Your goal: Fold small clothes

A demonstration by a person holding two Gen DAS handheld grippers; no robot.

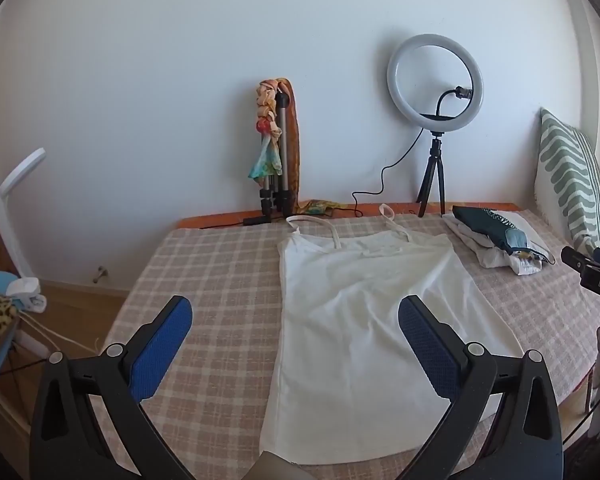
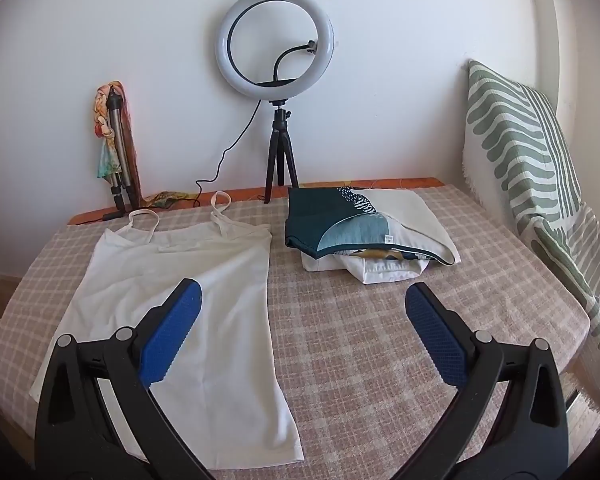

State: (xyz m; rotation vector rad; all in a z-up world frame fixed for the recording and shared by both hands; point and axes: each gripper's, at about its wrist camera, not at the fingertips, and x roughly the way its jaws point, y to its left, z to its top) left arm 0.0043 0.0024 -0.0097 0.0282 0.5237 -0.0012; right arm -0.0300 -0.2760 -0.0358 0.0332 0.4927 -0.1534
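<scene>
A white strappy top (image 1: 356,320) lies spread flat on the checked bed cover (image 1: 220,280), straps toward the wall. It also shows in the right wrist view (image 2: 188,304). My left gripper (image 1: 295,308) is open and empty, held above the top's lower half. My right gripper (image 2: 303,294) is open and empty, above the top's right edge and the bare cover. Part of the right gripper shows at the right edge of the left wrist view (image 1: 592,272).
A pile of folded clothes (image 2: 364,236) with a teal patterned piece on top lies at the back right. A ring light on a tripod (image 2: 276,60) and a folded tripod with scarves (image 2: 116,148) stand at the wall. A striped cushion (image 2: 524,152) leans right.
</scene>
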